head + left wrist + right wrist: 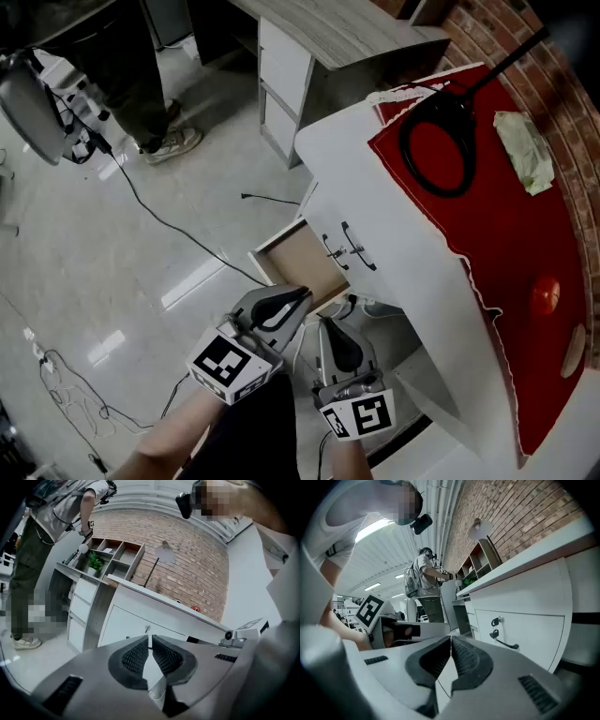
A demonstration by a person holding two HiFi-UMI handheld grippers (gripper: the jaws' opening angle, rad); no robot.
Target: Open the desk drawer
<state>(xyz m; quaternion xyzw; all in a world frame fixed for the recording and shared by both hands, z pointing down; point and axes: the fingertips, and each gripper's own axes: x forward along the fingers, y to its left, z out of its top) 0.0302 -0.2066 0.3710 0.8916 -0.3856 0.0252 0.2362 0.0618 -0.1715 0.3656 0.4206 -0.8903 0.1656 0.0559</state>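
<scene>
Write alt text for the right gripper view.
The right gripper, fingers together and empty, points toward a white drawer front with a key in its lock and a dark handle; a brick wall rises above the desk.

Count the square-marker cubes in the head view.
2. One marker cube sits on the left tongs, low and left of centre; the other sits on the right tongs, lower and just to its right. No more seem hidden.
</scene>
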